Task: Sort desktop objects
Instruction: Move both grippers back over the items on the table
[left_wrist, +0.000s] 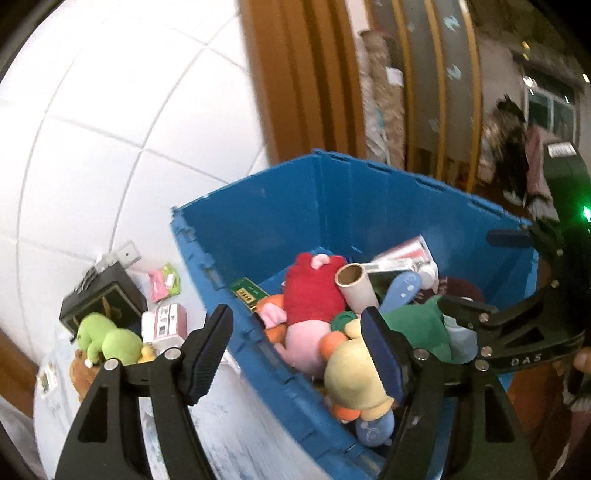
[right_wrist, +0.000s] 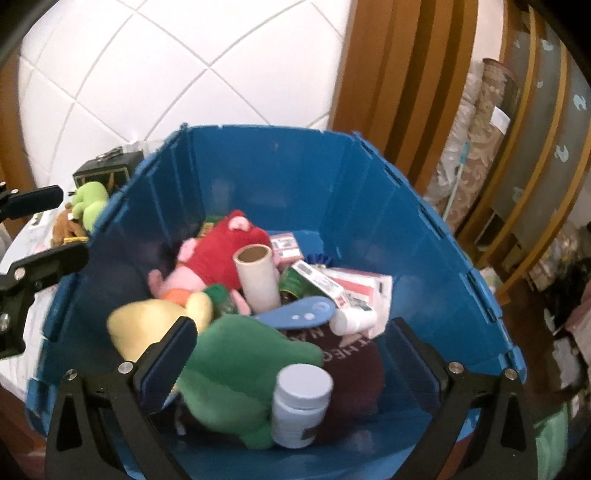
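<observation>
Lying in the blue bin (right_wrist: 332, 177), cardboard tube (right_wrist: 258, 280) tilts mouth-up.

Both tools open and empty above the blue crate (right_wrist: 332, 192)

The left tool (left_wrist: 295, 347) straddles the crate's left wall, jaws apart, gripping nothing. The right tool (right_wrist: 295, 354) hangs over the crate's inside, tilted downward, jaws spread widest, nothing between them.
</observation>
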